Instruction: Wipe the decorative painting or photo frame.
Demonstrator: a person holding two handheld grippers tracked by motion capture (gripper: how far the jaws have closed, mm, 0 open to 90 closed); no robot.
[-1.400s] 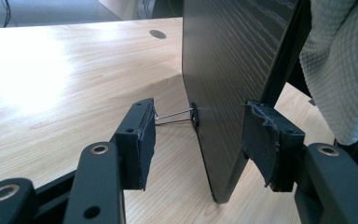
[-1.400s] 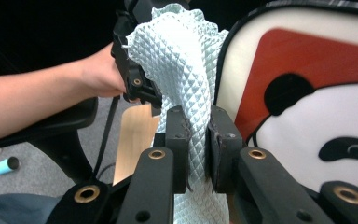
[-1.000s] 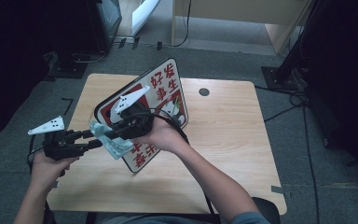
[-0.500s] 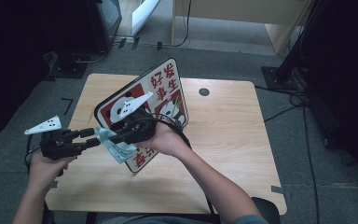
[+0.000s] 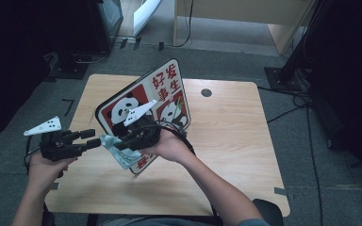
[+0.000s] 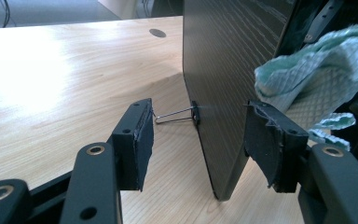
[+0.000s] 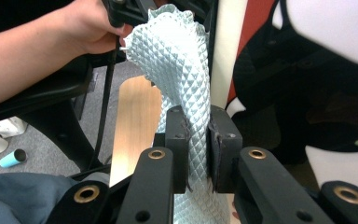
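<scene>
Wiping is judged the work in hand: a soft, light cloth (image 7: 186, 84) is pinched between the shut jaws of the right gripper (image 7: 196, 154), at 9 o'clock of the stiff panda board (image 5: 162, 96). The left gripper (image 6: 198, 140) is held wide astride the board's edge, best gripped there.

Left claw (image 6: 198, 140) gapes wide; right claw (image 7: 198, 149) is clamped tight, forearms seemingly angled inward.

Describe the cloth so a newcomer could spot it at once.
On the wooden table a panda sign board stands tilted on its edge. At its lower left edge, the right gripper pinches a pale green cloth. It is soft, crumpled and quilted; everything around it is rigid.
</scene>
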